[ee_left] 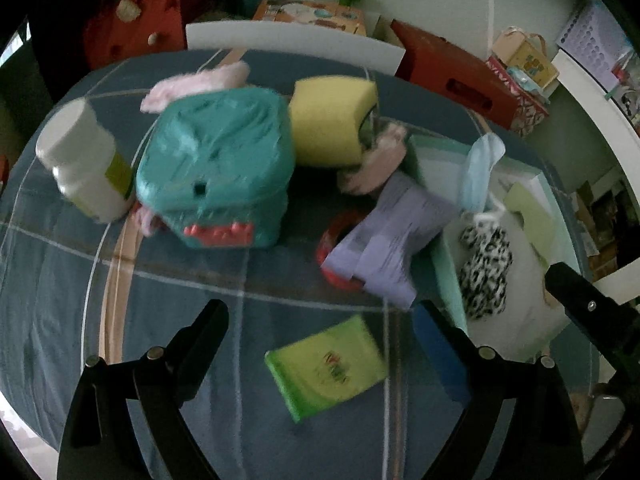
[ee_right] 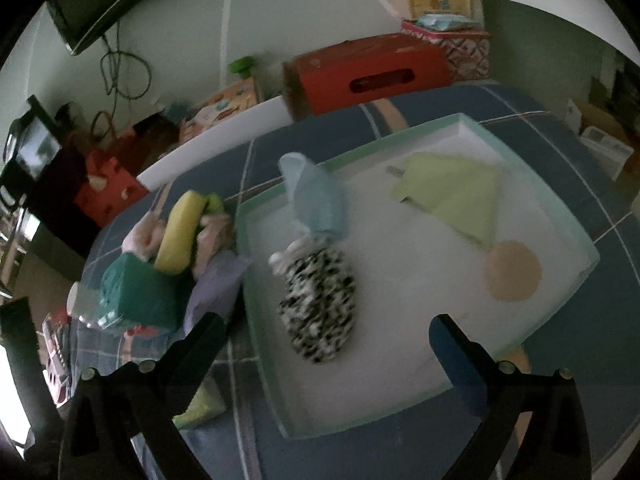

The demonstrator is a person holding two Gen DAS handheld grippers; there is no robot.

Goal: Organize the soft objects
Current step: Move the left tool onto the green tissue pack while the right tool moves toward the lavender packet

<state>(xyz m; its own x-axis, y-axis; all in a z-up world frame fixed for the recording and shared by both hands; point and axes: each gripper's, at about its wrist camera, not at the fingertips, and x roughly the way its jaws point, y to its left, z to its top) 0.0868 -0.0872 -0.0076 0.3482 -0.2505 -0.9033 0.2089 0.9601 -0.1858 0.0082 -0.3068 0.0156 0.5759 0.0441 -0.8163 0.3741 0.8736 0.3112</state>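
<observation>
My left gripper (ee_left: 320, 320) hangs open over the blue plaid cloth, just above a green tissue pack (ee_left: 326, 368). Beyond it lie a teal plastic-wrapped bundle (ee_left: 216, 168), a yellow sponge (ee_left: 332, 120), pink fuzzy pieces (ee_left: 200, 82) and a lilac pack (ee_left: 394, 232). My right gripper (ee_right: 326, 334) is open above the pale green tray (ee_right: 568, 220). In the tray lie a black-and-white spotted pouch (ee_right: 320, 308), a light blue face mask (ee_right: 316, 196), a green cloth (ee_right: 456, 192) and a beige round pad (ee_right: 514, 272).
A white bottle (ee_left: 86, 160) lies at the left of the table, a red ring (ee_left: 336, 240) under the lilac pack. Red boxes (ee_right: 368, 72), bags and cartons crowd the far side behind a white board (ee_left: 292, 44). My other gripper's finger (ee_left: 580, 296) shows at the right.
</observation>
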